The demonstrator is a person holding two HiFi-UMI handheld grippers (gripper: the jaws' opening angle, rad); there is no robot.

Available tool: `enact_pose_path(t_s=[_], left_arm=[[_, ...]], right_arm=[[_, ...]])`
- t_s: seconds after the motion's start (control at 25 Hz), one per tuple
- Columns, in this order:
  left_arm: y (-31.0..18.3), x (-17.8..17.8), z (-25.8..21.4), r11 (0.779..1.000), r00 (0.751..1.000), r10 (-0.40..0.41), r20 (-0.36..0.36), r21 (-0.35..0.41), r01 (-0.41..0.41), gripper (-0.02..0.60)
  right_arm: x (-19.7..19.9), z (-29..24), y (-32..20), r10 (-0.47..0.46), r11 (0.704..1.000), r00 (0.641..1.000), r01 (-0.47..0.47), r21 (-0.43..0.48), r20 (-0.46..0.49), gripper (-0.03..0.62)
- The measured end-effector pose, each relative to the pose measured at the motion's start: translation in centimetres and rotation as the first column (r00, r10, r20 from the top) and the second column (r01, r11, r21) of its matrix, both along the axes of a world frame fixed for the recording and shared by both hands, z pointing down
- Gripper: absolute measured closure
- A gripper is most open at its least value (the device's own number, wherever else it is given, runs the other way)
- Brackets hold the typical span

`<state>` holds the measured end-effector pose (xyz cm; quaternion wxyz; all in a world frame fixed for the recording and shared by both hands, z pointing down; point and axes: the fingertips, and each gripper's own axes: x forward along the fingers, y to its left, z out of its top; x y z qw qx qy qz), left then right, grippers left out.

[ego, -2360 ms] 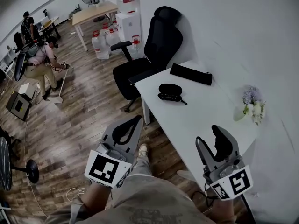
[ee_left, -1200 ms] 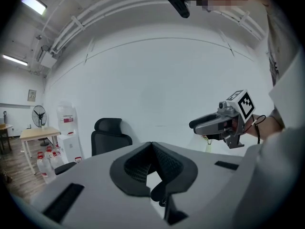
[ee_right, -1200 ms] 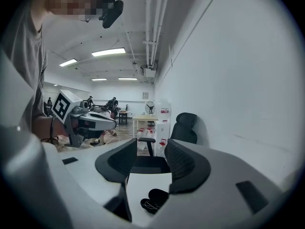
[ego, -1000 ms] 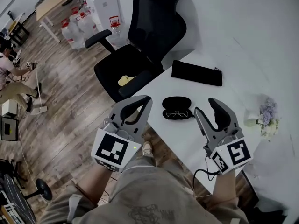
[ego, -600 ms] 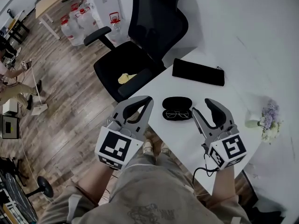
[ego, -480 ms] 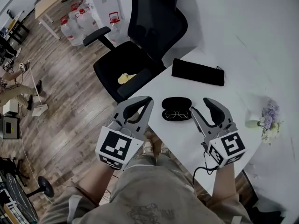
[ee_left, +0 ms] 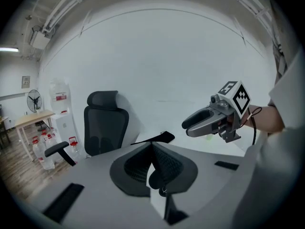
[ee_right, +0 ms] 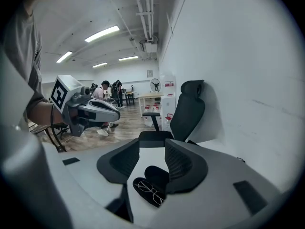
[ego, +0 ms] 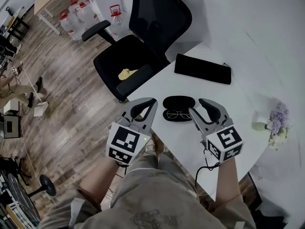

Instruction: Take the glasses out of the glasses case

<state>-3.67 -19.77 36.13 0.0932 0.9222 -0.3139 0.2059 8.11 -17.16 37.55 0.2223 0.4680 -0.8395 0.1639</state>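
The black glasses case (ego: 178,101) lies open on the white table (ego: 238,104), with thin-rimmed glasses (ego: 178,113) in its near half. My left gripper (ego: 151,101) hangs just left of the case over the table's edge, its curved fingers meeting at the tips with nothing in them. My right gripper (ego: 198,106) is at the case's right end, open. Its jaws have just been closing, and nothing is between the pads. In the right gripper view the case (ee_right: 156,174) and glasses (ee_right: 150,191) lie ahead between the jaws. The left gripper view shows only a sliver of the case (ee_left: 155,179).
A black office chair (ego: 143,46) stands at the table's far left corner. A flat black pouch (ego: 202,69) lies behind the case. A small bunch of flowers (ego: 277,123) sits at the right. Wooden floor, water bottles (ego: 71,23) and other desks lie to the left.
Both grippers have come down and forward, and now flank the case. The right gripper's fingers stand a little closer together. The case and glasses have not moved.
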Motion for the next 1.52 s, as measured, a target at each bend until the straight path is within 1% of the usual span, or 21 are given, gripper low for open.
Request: enact_pose_path(t_s=[0.2, 0.36, 0.52, 0.64, 0.8, 0.92, 1.12, 1.24, 1.4, 1.52], left_arm=[[0.3, 1.5, 4.4, 0.996, 0.999, 0.026, 0.047, -0.082, -0.022, 0.566], [0.5, 2.3, 7.1, 0.991, 0.997, 0.045, 0.065, -0.131, -0.036, 0.566], [0.9, 2.8, 10.6, 0.982, 0.994, 0.057, 0.097, -0.184, -0.039, 0.566], [1.6, 3.2, 13.7, 0.97, 0.991, 0.067, 0.116, -0.239, -0.038, 0.566], [3.1, 3.3, 17.9, 0.947, 0.984, 0.094, 0.153, -0.319, -0.041, 0.566], [3.6, 3.4, 20.4, 0.931, 0.978, 0.122, 0.169, -0.361, -0.054, 0.566], [4.2, 3.5, 23.0, 0.915, 0.969, 0.157, 0.189, -0.398, -0.071, 0.566], [4.9, 3.6, 23.9, 0.908, 0.968, 0.169, 0.186, -0.411, -0.08, 0.566], [5.1, 3.5, 24.2, 0.912, 0.972, 0.164, 0.169, -0.401, -0.084, 0.565], [5.4, 3.5, 24.4, 0.919, 0.967, 0.179, 0.182, -0.381, -0.098, 0.565]], right_arm=[[0.6, 5.0, 0.0, -0.019, 0.996, 1.0, 0.017, -0.093, -0.023, 0.41], [1.2, 9.3, -0.2, -0.035, 0.985, 0.997, 0.023, -0.171, -0.066, 0.41], [1.1, 12.6, -0.1, -0.071, 0.973, 0.994, 0.05, -0.227, -0.086, 0.41], [1.0, 14.5, 0.0, -0.099, 0.964, 0.99, 0.069, -0.258, -0.104, 0.41], [0.8, 16.6, 0.7, -0.148, 0.949, 0.98, 0.102, -0.297, -0.135, 0.41], [0.4, 18.0, 1.1, -0.184, 0.937, 0.971, 0.125, -0.327, -0.155, 0.41], [-0.8, 20.0, 1.6, -0.25, 0.914, 0.952, 0.171, -0.369, -0.177, 0.41], [-1.1, 20.9, 1.9, -0.28, 0.902, 0.94, 0.188, -0.389, -0.195, 0.41], [-1.2, 22.2, 2.6, -0.322, 0.885, 0.92, 0.21, -0.415, -0.222, 0.421], [-1.2, 22.8, 3.1, -0.358, 0.873, 0.901, 0.23, -0.429, -0.245, 0.431]])
